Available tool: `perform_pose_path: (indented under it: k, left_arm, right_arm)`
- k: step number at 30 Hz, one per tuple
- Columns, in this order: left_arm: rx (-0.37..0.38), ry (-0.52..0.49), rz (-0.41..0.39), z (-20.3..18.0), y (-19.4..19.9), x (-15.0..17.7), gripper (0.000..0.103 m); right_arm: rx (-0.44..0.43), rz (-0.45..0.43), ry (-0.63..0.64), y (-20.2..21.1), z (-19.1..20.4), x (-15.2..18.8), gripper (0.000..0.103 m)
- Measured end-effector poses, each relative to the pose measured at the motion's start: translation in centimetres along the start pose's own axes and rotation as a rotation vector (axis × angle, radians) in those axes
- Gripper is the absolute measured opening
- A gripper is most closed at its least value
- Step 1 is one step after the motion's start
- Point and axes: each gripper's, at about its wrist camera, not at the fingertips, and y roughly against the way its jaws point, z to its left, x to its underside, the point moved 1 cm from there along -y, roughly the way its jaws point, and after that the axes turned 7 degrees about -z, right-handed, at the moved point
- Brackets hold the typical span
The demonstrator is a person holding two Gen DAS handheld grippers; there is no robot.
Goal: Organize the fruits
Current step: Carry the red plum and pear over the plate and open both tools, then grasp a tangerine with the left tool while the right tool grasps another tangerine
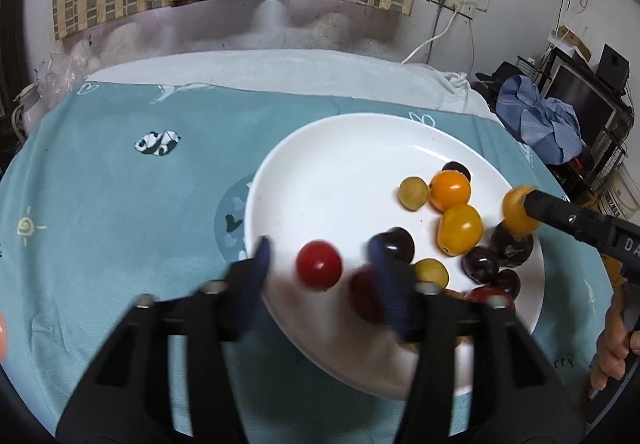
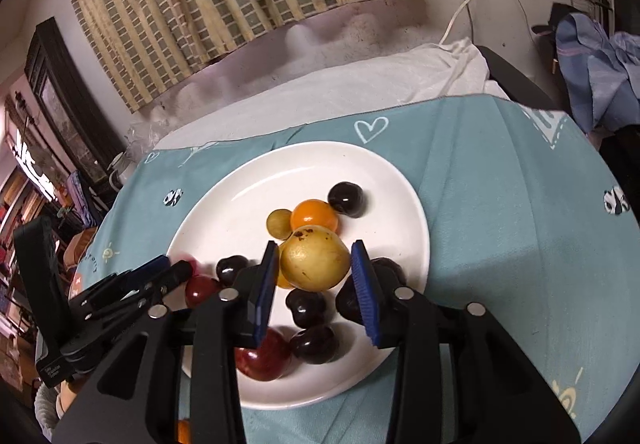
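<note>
Fruits on one white plate point(image 2: 408, 204): two orange point(image 2: 313, 215), one olive-green point(image 2: 279, 222).

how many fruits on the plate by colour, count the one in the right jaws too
dark fruits: 5
red fruits: 3
orange fruits: 2
olive fruits: 2
yellow fruit, held in the right jaws: 1
total: 13 in view; more may be hidden behind the left jaws

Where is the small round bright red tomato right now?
In the left wrist view, the red tomato lies on the white plate, between the left gripper's open blue fingers.
</note>
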Motion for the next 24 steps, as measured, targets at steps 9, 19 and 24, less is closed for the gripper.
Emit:
perform_pose_path:
  k: [9, 19, 24]
  left_arm:
    - [-0.021, -0.002, -0.063, 0.3, 3.8, -0.2, 0.070]
    - [-0.042, 0.010, -0.078, 0.8, 10.3, 4.9, 0.076]
    - [-0.028, -0.014, -0.083, 0.0, 13.1, 8.0, 0.081]
  right_arm:
    - [-0.079, -0.045, -0.065, 3.0, 0.5, -0.9, 0.039]
    - [-0.130, -0.058, -0.004, 8.5, 4.4, 2.4, 0.044]
    - [-0.095, -0.084, 0.042, 11.6, 4.3, 7.5, 0.045]
